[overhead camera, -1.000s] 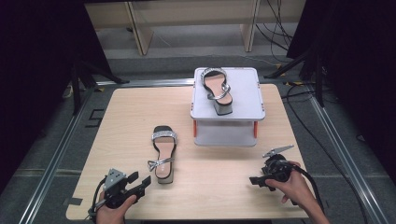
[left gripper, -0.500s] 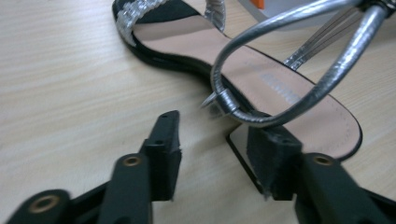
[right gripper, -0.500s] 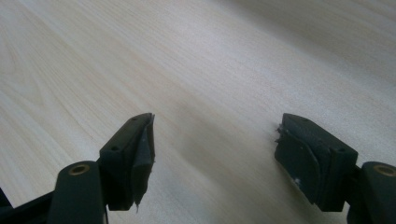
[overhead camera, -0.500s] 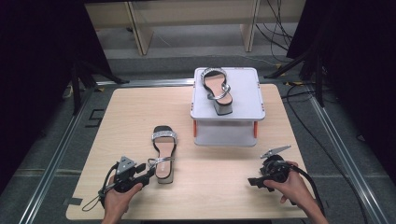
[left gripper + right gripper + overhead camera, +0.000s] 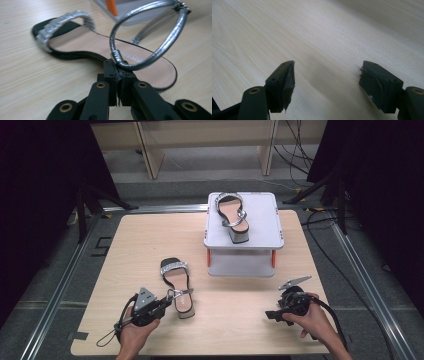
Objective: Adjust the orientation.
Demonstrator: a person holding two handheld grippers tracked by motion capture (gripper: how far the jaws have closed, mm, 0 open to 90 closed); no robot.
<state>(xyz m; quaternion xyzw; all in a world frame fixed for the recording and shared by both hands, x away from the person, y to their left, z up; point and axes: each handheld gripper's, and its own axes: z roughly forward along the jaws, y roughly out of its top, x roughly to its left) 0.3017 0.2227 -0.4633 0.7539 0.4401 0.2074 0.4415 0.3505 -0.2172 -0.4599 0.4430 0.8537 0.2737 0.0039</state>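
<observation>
Where it hung back a second ago, left gripper (image 5: 169, 299) now forward, fingers pinching sandal (image 5: 176, 285) ankle strap (image 5: 140, 37).

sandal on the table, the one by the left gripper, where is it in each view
High view: sandal lies lower left of centre on the table, heel end at the left gripper.
Left gripper view: across the middle, silver ankle strap pinched in the shut jaws.
Right gripper view: not in it.
Shared landmark: the stand's orange leg.

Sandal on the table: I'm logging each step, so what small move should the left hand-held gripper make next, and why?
Probably lift gently. The left hand-held gripper has just closed on the sandal's silver ankle strap, and its mate already sits on the white stand.
</observation>
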